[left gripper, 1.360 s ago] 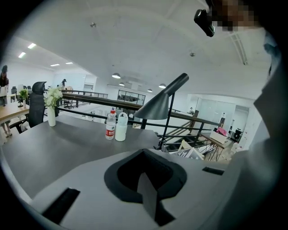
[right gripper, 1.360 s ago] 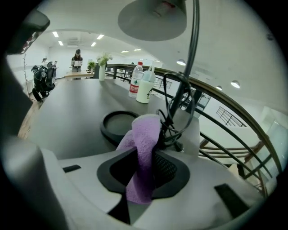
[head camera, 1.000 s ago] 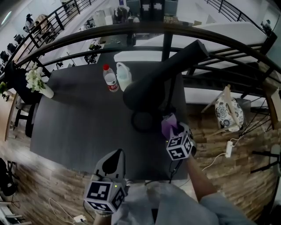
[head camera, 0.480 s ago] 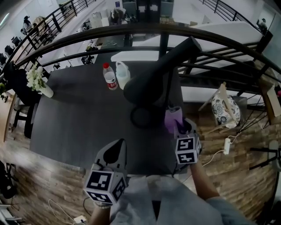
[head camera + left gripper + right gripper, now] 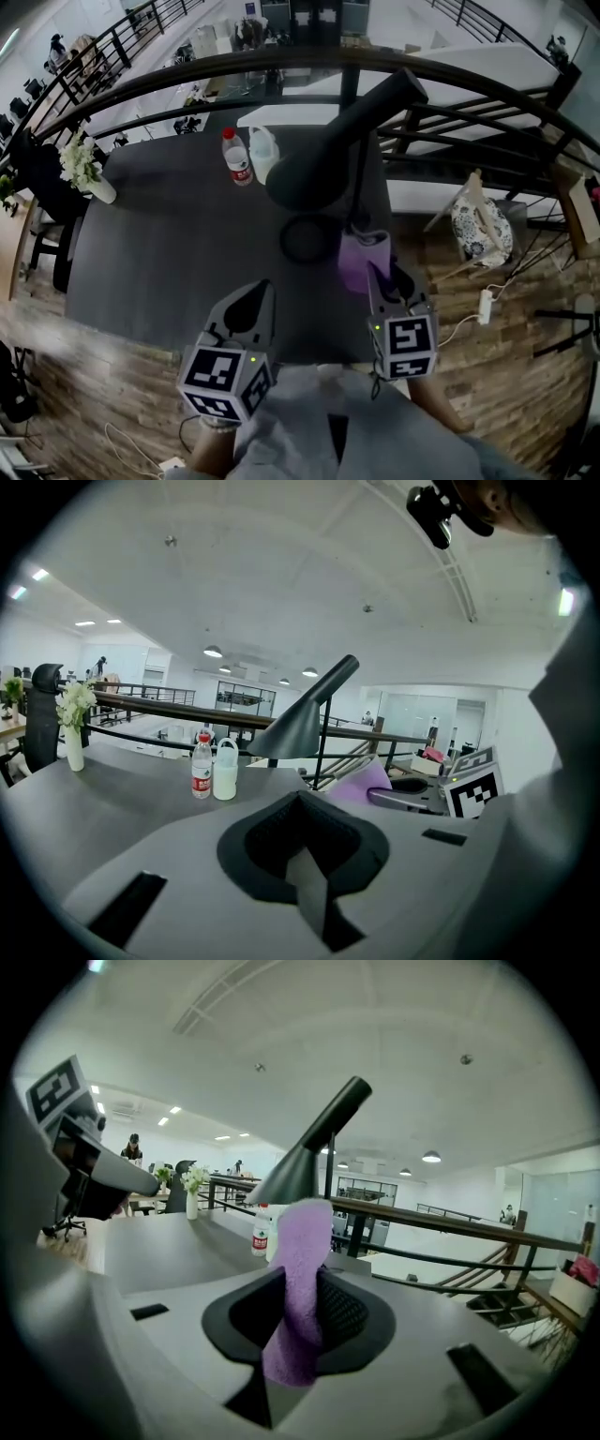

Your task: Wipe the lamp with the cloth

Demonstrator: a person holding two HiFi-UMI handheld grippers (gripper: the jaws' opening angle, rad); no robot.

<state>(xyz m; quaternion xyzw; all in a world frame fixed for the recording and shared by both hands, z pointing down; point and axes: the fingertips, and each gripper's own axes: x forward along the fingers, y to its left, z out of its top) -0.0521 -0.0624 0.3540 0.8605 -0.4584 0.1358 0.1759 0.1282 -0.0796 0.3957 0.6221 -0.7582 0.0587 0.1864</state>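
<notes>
Right tool (image 5: 377,279): pinching purple cloth (image 5: 358,261), near lamp (image 5: 319,169) | left tool (image 5: 255,298): pressed together, empty

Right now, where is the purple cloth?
In the head view the purple cloth is pinched in the right claw, just right of the lamp's round base.

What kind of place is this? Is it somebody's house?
Probably not a house. It looks like a big open office, maybe on an upper level: a long dark table beside a black railing, an office chair at its far end, and many ceiling lights overhead.
</notes>
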